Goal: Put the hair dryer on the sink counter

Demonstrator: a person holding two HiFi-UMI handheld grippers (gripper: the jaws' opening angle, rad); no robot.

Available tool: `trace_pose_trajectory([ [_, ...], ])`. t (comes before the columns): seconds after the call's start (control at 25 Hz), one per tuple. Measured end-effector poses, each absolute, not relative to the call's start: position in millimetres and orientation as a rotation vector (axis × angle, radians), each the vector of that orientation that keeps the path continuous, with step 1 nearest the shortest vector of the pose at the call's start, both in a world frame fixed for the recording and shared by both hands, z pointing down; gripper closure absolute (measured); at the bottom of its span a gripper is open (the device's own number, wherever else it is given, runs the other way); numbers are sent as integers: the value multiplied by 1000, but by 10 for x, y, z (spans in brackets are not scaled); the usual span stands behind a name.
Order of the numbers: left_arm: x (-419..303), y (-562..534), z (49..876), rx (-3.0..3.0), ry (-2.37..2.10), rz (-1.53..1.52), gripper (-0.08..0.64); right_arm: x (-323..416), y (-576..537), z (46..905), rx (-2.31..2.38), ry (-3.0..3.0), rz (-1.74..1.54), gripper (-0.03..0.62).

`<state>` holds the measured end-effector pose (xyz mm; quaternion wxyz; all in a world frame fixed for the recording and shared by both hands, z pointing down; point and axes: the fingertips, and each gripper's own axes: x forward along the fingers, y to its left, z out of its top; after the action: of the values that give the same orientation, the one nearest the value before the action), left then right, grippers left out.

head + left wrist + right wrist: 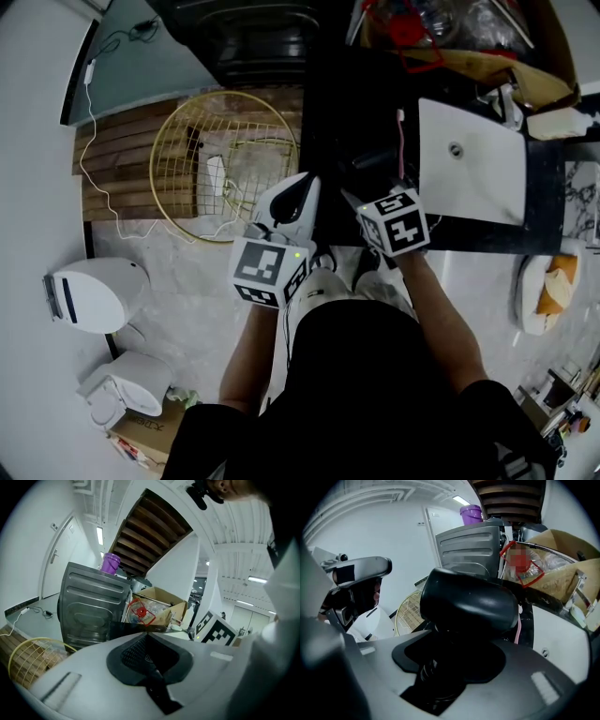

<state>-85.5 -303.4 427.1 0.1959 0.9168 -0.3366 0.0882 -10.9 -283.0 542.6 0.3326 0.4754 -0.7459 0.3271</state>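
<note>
The black hair dryer [468, 603] fills the middle of the right gripper view, its rounded head above the jaws and its handle down between them. My right gripper [461, 641] is shut on it. In the head view the right gripper [377, 180] reaches over the black sink counter [328, 103], left of the white sink [469, 159], and the dryer is hard to make out against the dark top. My left gripper [298, 189] points at the counter's near edge beside it. Its jaws [150, 662] are together, and only a thin dark strip shows in the seam.
A gold wire basket [225, 164] stands on wooden slats left of the counter. A dark metal appliance [93, 604] with a purple cup [110, 563] is behind. A cardboard box [506, 56] of clutter sits past the sink. A pink stick [401, 141] lies by the sink.
</note>
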Motion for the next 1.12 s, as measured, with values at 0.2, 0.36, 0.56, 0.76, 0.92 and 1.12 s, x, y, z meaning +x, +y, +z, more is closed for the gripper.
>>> trace_pose_trajectory([
  [0.2,-864,-3045,4319,2565,-936,253,561,-111,-2868,5530,1240,-1898,854,374],
  [0.36,-866,-3052,4325,2569,-939,264,561,-108,-2888,5584,1237,-1885,865,373],
  [0.56,-906,-3086,4355,2555,-965,265,561,-111,-2915,5653,1230,-1881,872,370],
  [0.76,-955,-3087,4386,2542,-983,282,561,-116,-2930,5704,1226,-1869,879,370],
  [0.92,-968,-3098,4415,2540,-997,287,561,-149,-2954,5745,1214,-1855,861,368],
  [1.12,-954,-3092,4440,2549,-1011,319,561,-191,-2948,5747,1193,-1849,835,367],
])
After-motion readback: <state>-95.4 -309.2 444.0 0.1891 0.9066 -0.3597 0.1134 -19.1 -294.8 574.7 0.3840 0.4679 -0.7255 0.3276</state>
